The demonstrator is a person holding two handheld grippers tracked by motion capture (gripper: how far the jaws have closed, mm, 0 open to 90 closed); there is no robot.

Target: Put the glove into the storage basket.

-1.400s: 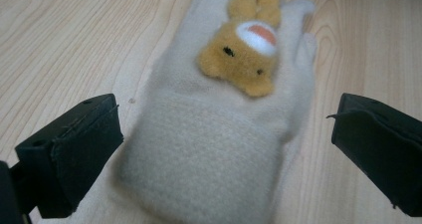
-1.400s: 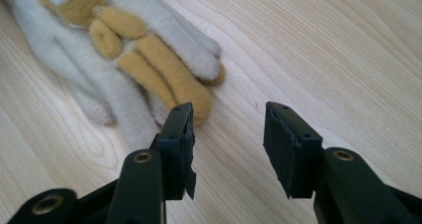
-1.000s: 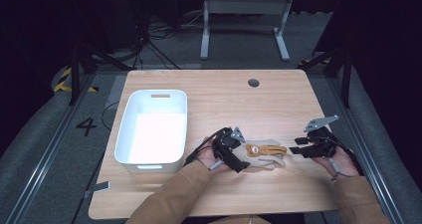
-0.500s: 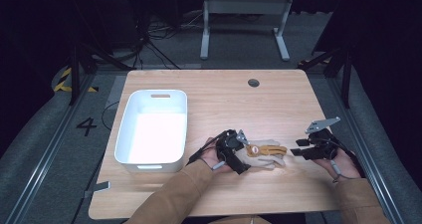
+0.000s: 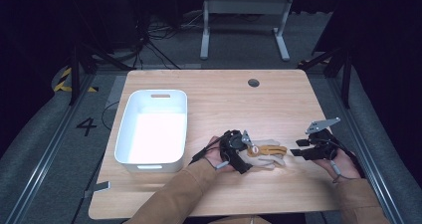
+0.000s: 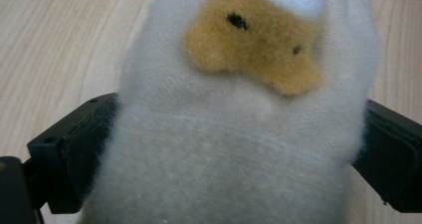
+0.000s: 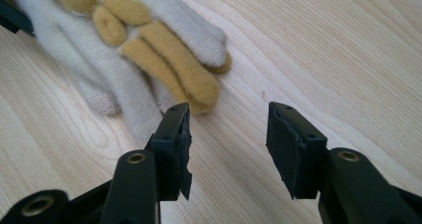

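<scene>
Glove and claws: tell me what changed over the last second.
Very little. The left claw stays closed around the cuff end of the fuzzy glove, which lies where it did on the table. The right claw stays open, edging slightly toward the glove's fingertips. The white bin has not moved.

The high view looks forward and down over the whole worktop [image 5: 219, 89]. Both tongs cameras sit low and close, sharing the glove [image 5: 266, 152] [image 6: 239, 134] [image 7: 149, 55] from opposite ends.
</scene>
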